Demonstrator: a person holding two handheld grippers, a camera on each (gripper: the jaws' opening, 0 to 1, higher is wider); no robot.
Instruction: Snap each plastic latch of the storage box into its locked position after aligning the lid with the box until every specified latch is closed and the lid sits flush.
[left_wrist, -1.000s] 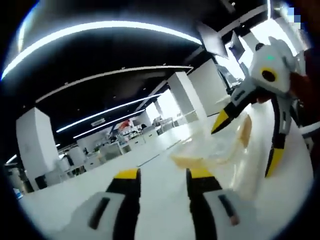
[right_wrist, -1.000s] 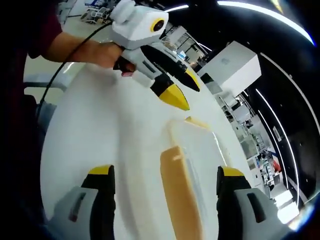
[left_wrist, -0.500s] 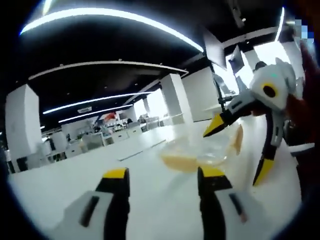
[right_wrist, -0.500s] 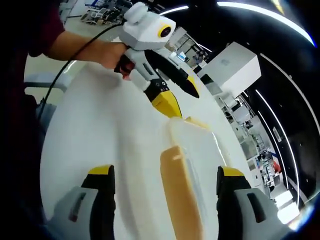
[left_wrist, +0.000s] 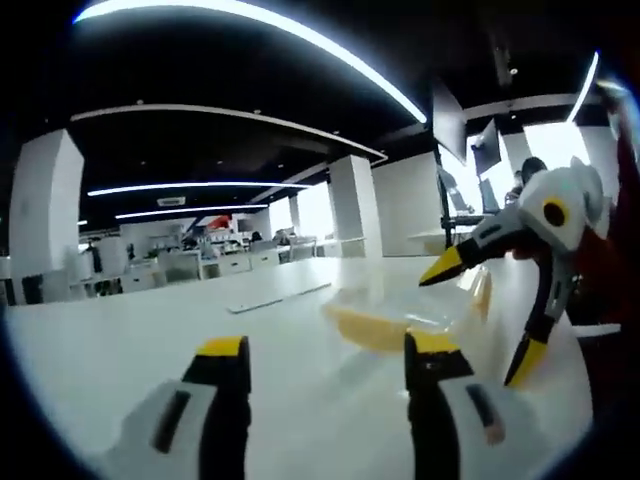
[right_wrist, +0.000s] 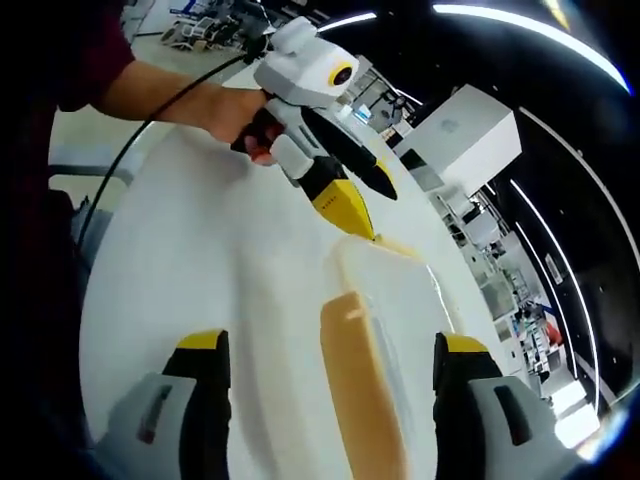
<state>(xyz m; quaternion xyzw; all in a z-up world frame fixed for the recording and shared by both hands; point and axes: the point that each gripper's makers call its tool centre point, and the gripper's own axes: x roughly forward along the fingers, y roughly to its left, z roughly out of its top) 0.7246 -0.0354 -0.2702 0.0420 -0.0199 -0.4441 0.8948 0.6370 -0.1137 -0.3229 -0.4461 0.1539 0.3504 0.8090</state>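
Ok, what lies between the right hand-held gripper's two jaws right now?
In the right gripper view, the right hand-held gripper stands open, with the storage box's near orange latch between its jaws, on the white table.

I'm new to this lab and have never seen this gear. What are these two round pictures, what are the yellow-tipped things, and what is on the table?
There is no robot here: a person holds a hand-held gripper in each hand, and each carries a fisheye camera looking along its own two jaws. In the left gripper view, the left gripper rises from the bottom, jaws open and holding nothing; the right gripper comes in at the right, also open. In the right gripper view, the right gripper's jaws stand wide apart either side of the box, a clear plastic storage box with orange latches, lying on a white table. The left gripper's tips are near the box's far end; I cannot tell if they touch. A hand grips its handle.
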